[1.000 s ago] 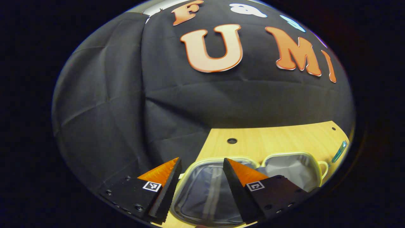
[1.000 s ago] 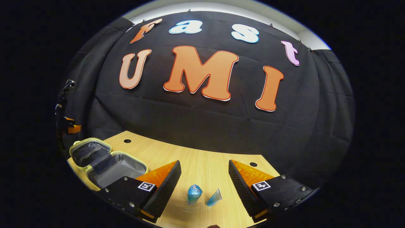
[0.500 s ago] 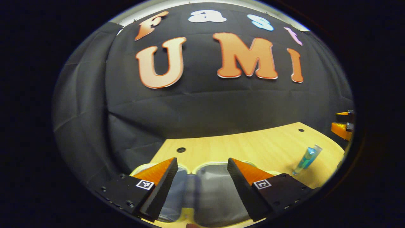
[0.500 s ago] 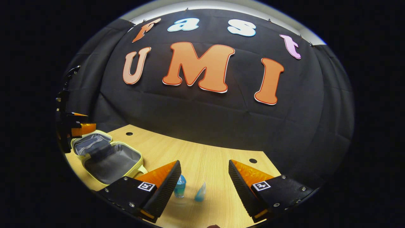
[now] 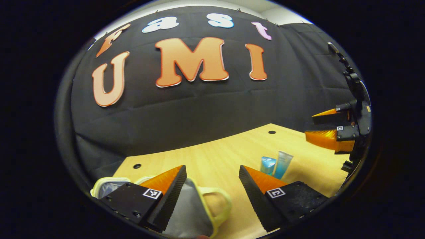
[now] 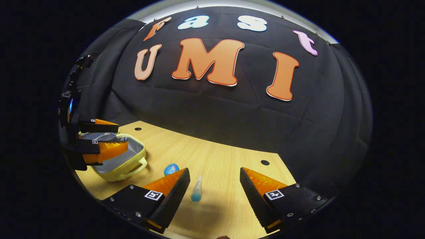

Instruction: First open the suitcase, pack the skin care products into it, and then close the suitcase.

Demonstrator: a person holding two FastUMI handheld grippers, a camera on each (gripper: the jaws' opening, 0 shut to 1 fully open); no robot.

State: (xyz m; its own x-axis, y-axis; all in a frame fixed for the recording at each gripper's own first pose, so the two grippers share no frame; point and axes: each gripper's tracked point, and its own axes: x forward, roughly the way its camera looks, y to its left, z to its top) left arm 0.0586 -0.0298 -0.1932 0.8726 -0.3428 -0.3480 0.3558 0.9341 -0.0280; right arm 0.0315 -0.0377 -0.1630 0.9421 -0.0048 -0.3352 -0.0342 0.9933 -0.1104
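Suitcase (image 6: pixel 127 159) open on table (image 6: pixel 225 172); tube (image 6: pixel 197 190) and bottle (image 6: pixel 171 168) upright just beside each other, unpacked

Left gripper (image 5: pixel 212 177) and right gripper (image 6: pixel 215 181) spread wide, empty

Risk: tube tips, knocks bottle if clipped off-centre

Versus earlier: left view swung off suitcase toward products; right gripper now centred on tube

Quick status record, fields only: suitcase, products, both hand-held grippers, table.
suitcase: yellow suitcase lies open on the table, grey lining showing, nothing seen inside the visible part
products: blue bottle and blue tube, both standing on the table outside the suitcase, close together
left hand-held gripper: open, empty, over the suitcase's handle end
right hand-held gripper: open, empty, tube between its fingers in its own view, not touched
table: wooden table
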